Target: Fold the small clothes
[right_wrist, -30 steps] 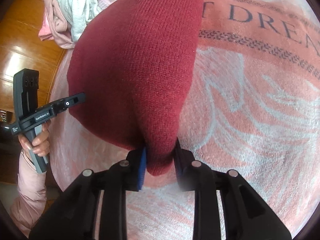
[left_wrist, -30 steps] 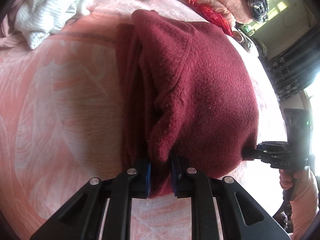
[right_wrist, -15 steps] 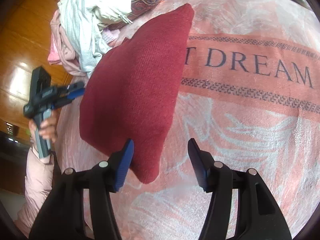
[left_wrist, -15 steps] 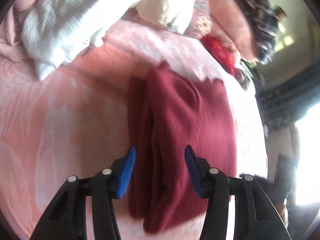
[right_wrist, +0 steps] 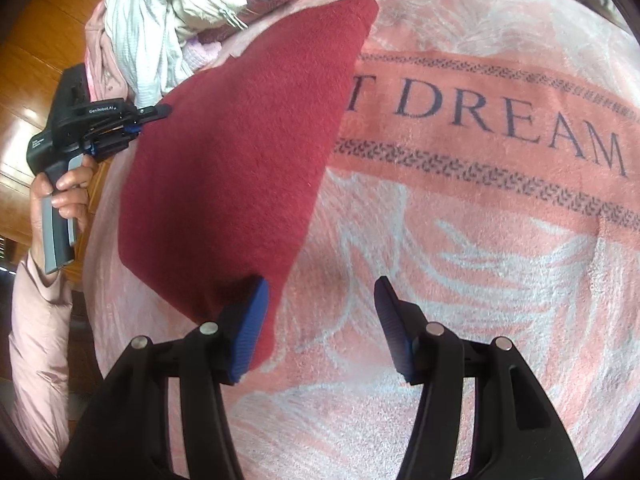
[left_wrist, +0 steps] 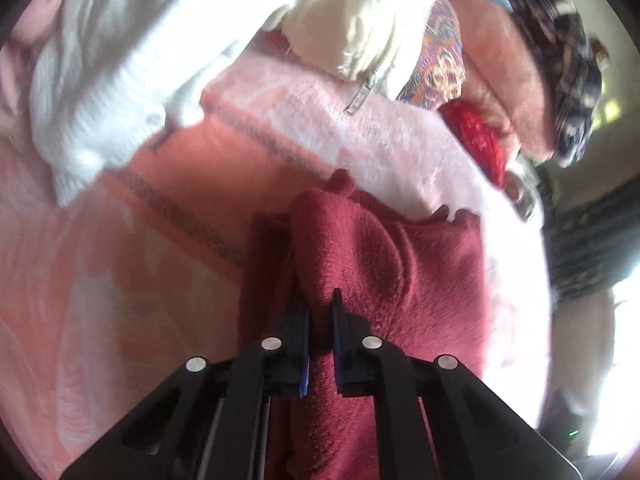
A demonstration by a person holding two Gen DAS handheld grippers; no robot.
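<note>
A folded maroon knit garment (left_wrist: 400, 280) (right_wrist: 240, 160) lies flat on the pink blanket (right_wrist: 480, 240). My left gripper (left_wrist: 320, 308) hovers over its near part, pointing steeply down, jaws shut to a narrow slit. Maroon cloth shows behind the slit, and no pinch is visible. In the right wrist view the left gripper (right_wrist: 160, 114) sits at the garment's left edge, held by a hand (right_wrist: 68, 188). My right gripper (right_wrist: 322, 284) stands open. Its left pad (right_wrist: 256, 308) overlaps the garment's near corner, with mostly blanket between the fingers.
A heap of white and cream clothes (left_wrist: 140, 60) (right_wrist: 168, 12) lies at the blanket's far left. Behind it are a patterned cloth, a red item (left_wrist: 476, 136) and a dark plaid cloth (left_wrist: 568, 60). Wooden floor (right_wrist: 32, 60) shows past the bed's left edge.
A second ago both grippers were shut on the garment's near edge. Both let go and drew back. The left has since shut again and swung toward the clothes heap; the right stays open.
</note>
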